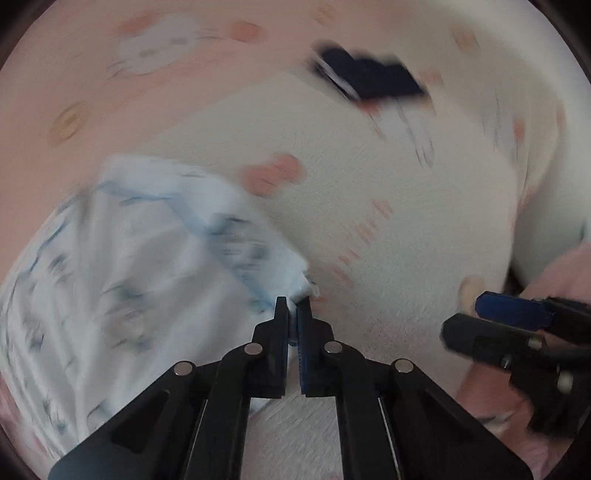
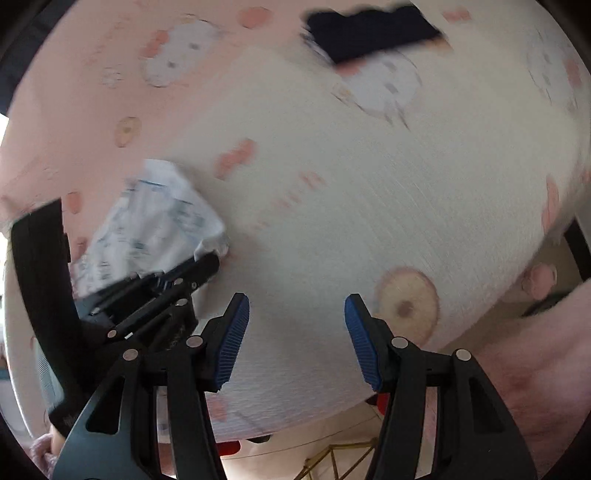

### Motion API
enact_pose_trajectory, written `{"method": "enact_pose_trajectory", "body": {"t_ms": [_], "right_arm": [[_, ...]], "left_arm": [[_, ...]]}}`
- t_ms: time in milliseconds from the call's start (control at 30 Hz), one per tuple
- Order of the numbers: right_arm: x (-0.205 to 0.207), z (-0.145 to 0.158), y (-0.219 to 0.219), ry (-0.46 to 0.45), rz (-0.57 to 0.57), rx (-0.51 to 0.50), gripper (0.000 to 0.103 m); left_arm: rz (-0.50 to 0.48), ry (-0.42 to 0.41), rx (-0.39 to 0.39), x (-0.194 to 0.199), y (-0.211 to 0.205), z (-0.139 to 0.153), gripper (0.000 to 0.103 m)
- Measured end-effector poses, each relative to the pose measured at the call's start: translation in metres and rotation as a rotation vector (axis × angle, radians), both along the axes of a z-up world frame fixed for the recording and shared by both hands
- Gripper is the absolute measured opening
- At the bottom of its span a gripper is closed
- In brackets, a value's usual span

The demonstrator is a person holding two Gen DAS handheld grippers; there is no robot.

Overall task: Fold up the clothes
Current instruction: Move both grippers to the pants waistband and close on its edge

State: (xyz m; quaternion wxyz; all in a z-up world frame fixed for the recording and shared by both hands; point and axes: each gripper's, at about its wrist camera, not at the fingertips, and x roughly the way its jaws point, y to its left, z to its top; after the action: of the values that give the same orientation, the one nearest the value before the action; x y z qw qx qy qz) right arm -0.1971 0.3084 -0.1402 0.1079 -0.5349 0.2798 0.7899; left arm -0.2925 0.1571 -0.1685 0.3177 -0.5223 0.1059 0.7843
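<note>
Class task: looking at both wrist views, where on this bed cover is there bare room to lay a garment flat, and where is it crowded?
Free: the cream patch between the white printed garment, the dark garment and the open right gripper. Crowded: the corner where the left gripper pinches the white garment.

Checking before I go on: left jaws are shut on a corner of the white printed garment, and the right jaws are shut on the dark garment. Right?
Not quite. The right gripper is open and holds nothing, as the right wrist view shows; the dark garment lies far off on the blanket. The left gripper is indeed shut on the white garment.
</note>
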Motion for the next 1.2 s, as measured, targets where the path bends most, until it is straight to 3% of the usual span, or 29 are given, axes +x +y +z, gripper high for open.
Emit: {"method": "enact_pose_trajectory", "body": {"t_ms": [100,200,333,467,533,700,900,1000,1067,1100,1133,1200], "right_arm": [[-0.02,0.038,-0.015,0.075,0.099,0.033,0.056],[-0.069,0.064,-0.036,0.127,0.217,0.068,0.056],[-0.139,0.076,-0.065,0.137,0.348,0.133,0.056],[-0.202,0.053,-0.093,0.117,0.429,0.121,0.056],[-0.23,0.033,-0.105,0.104,0.459,0.113,0.056],[-0.263,-0.005,-0.143,0.115,0.593,0.145,0.056],[-0.281,-0.044,-0.161,0.057,0.631,0.155,0.06],[-0.282,-0.055,-0.166,0.051,0.671,0.164,0.062],[-0.279,-0.055,-0.171,0.08,0.697,0.203,0.051],[-0.277,-0.055,-0.172,0.087,0.702,0.213,0.031],[-0.276,-0.054,-0.172,0.093,0.697,0.212,0.018],[-0.273,-0.05,-0.17,0.102,0.672,0.213,0.015]], "left_arm": [[0.148,0.01,0.115,-0.023,-0.078,0.037,0.004],[0.313,0.005,0.17,-0.058,-0.161,0.058,0.004],[0.487,0.024,0.122,-0.097,-0.251,0.054,0.004],[0.602,-0.023,0.085,-0.127,-0.305,0.024,0.004],[0.62,-0.074,0.111,-0.135,-0.32,0.007,0.004],[0.535,-0.151,0.144,-0.149,-0.309,-0.022,0.005],[0.501,-0.09,0.089,-0.161,-0.29,-0.018,0.005],[0.52,-0.041,0.113,-0.162,-0.297,-0.002,0.005],[0.529,-0.004,0.125,-0.162,-0.303,0.008,0.004],[0.533,0.008,0.123,-0.165,-0.304,0.009,0.004],[0.538,0.007,0.115,-0.167,-0.305,0.008,0.004],[0.557,-0.026,0.1,-0.174,-0.307,-0.005,0.004]]}}
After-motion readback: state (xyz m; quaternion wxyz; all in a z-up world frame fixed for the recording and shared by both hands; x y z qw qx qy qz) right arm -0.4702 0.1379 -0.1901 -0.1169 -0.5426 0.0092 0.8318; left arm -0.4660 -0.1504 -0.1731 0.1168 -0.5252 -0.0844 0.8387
